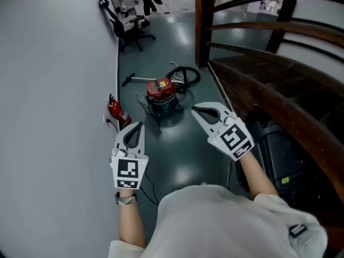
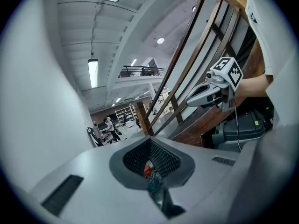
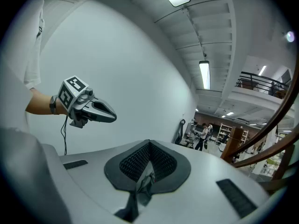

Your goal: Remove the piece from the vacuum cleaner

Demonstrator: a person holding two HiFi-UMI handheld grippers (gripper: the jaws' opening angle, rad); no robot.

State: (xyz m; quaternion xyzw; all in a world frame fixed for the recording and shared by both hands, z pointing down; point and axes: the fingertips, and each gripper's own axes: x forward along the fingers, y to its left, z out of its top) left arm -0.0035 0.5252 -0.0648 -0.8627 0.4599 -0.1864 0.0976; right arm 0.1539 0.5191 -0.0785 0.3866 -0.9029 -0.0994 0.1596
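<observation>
White wall point(image 1: 54, 90), far left; small red fire extinguisher point(image 1: 117, 112) at its foot. Left claw point(image 1: 137, 126): white, hand-held, clenched, nothing between its jaws. Red-lidded, grey-bodied drum vacuum cleaner point(image 1: 161, 94): stands on the dark green floor point(image 1: 177, 155), ahead of and between both claws, well apart from each; coiled black hose point(image 1: 187, 74) at its far side. Right claw point(image 1: 195, 110): white, clenched, empty. Dark wooden staircase point(image 1: 269, 85), right.

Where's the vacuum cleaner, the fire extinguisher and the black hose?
vacuum cleaner point(image 1: 160, 88): head view, on its red lid.
fire extinguisher point(image 1: 115, 110): head view, on its red body.
hose point(image 1: 193, 74): head view, on the black coil.
</observation>
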